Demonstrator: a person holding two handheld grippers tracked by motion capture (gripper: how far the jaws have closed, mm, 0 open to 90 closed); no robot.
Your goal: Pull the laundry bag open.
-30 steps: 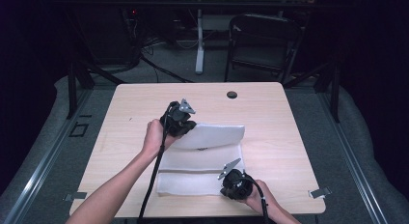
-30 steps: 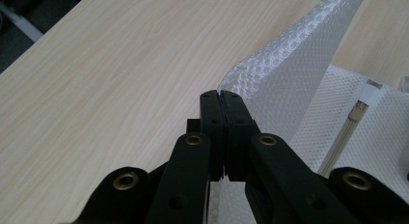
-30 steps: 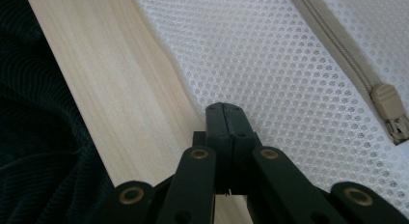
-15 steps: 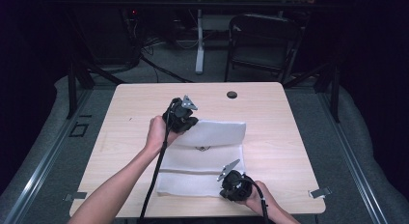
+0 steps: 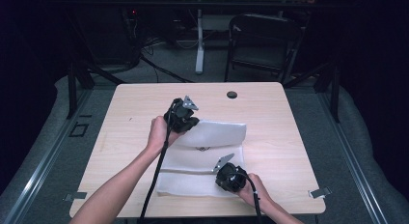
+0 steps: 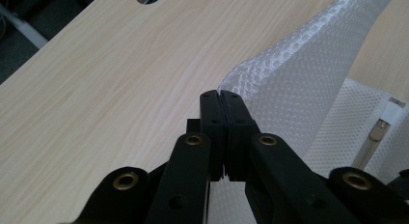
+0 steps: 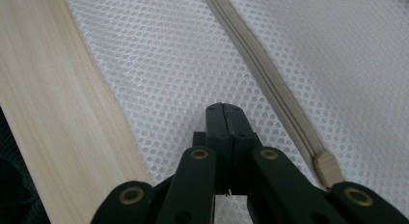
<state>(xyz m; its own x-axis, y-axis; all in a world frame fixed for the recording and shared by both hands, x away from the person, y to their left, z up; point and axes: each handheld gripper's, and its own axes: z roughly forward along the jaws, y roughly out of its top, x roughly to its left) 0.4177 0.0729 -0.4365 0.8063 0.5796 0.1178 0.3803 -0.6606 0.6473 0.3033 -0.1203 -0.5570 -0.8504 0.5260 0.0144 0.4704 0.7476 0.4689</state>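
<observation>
A white mesh bag (image 5: 202, 161) lies flat on the near half of the wooden table (image 5: 125, 137). My left gripper (image 5: 192, 128) is shut on its far-left corner, and the cloth (image 6: 299, 79) rises from the closed tips (image 6: 220, 93) and folds over toward the right. My right gripper (image 5: 221, 179) sits at the bag's near-right part. Its jaws (image 7: 224, 107) are shut just over the mesh (image 7: 169, 64), and I cannot tell whether they pinch it. A beige zipper (image 7: 270, 84) runs past them on the right.
A round cable hole (image 5: 232, 94) sits near the table's far edge. Bare wood spreads to the left and right of the bag. A dark folding chair (image 5: 263, 45) and a desk leg (image 5: 199, 40) stand on the floor beyond the table.
The left gripper has edged slightly toward the far side with the cloth corner, and the folded flap reaches a little farther. The right gripper has stayed put.
</observation>
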